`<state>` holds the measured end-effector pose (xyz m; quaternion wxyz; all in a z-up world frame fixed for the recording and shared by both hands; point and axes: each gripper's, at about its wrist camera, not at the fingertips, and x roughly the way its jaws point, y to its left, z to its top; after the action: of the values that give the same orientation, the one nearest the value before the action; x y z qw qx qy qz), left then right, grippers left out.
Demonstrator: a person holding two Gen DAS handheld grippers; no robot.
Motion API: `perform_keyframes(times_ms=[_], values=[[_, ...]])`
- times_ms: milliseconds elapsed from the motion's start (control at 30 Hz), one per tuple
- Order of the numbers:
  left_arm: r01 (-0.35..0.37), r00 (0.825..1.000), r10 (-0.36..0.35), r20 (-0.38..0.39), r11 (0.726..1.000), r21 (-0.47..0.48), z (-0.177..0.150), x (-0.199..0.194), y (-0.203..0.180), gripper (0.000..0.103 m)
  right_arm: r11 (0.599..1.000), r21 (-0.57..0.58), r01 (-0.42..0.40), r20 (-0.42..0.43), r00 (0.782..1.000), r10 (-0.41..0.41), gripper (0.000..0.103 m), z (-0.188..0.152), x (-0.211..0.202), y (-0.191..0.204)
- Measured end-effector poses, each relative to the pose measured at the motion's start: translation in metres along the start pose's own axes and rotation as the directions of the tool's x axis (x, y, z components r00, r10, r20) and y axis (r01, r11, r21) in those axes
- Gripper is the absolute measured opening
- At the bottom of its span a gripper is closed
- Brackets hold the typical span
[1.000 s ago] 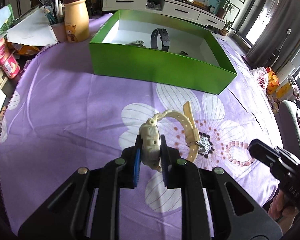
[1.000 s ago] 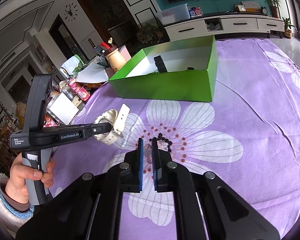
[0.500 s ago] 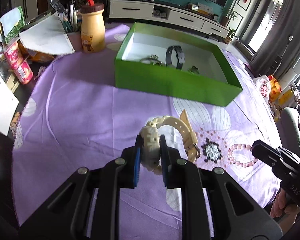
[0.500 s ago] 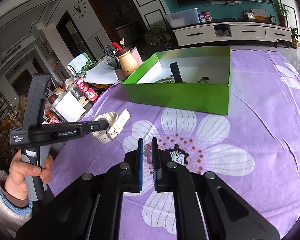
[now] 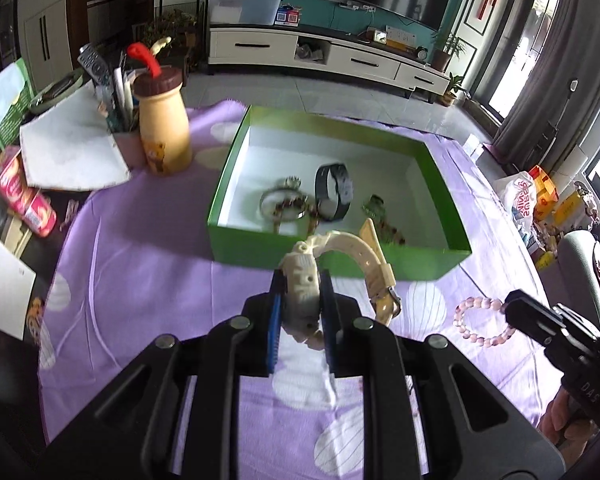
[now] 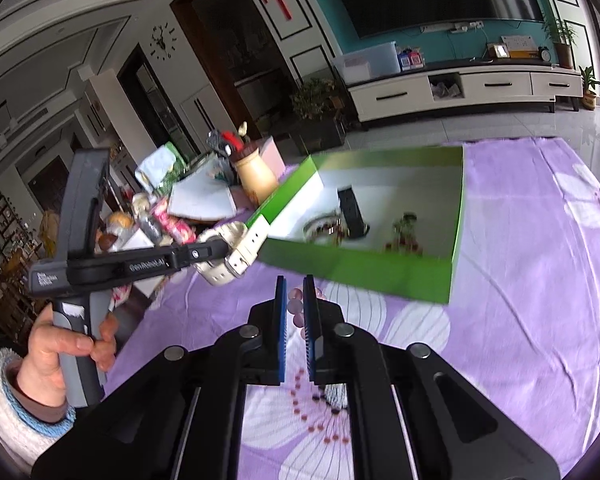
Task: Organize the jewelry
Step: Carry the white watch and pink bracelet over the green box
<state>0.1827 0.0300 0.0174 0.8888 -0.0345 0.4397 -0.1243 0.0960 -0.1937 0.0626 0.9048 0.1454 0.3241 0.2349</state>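
Left tongs clamped on cream watch by its case, held in the air just short of green box; strap dangling. Right tongs nearly closed on pink bead bracelet.

Risks: strap snagging box's near wall, watch slipping from a narrow grip, beads rolling out.

Readable: "GenRobot.AI" on left handle; "DAS" on right.

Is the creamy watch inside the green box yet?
Not yet. The cream watch is pinched in the left tongs, held up in front of the green box, whose near wall lies beyond it.
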Motion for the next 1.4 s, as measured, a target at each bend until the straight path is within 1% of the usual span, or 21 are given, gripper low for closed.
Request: perform_keyframes(times_ms=[200, 467, 667, 1033, 1400], values=[[-0.013, 1.000, 0.012, 0.020, 1.000, 0.010, 0.025, 0.003, -0.008, 0.017, 1.000, 0.002, 0.005, 0.044, 0.999, -0.005, 0.008, 0.026, 0.000, -0.005], [-0.046, 0.999, 0.046, 0.023, 0.999, 0.011, 0.052, 0.016, -0.008, 0.017, 0.999, 0.012, 0.032, 0.065, 0.997, -0.032, 0.008, 0.054, 0.012, -0.018], [-0.082, 0.997, 0.082, 0.013, 0.997, 0.008, 0.063, 0.033, -0.006, 0.017, 0.998, 0.018, 0.055, 0.065, 0.996, -0.056, 0.008, 0.063, 0.022, -0.027], [-0.110, 0.994, 0.110, 0.002, 0.994, 0.027, 0.071, 0.058, -0.006, 0.017, 0.996, 0.035, 0.076, 0.038, 0.996, -0.077, 0.008, 0.065, 0.044, -0.044], [-0.130, 0.991, 0.131, -0.010, 0.990, 0.055, 0.080, 0.080, -0.011, 0.017, 0.994, 0.044, 0.100, 0.020, 0.995, -0.101, 0.008, 0.073, 0.062, -0.060]])
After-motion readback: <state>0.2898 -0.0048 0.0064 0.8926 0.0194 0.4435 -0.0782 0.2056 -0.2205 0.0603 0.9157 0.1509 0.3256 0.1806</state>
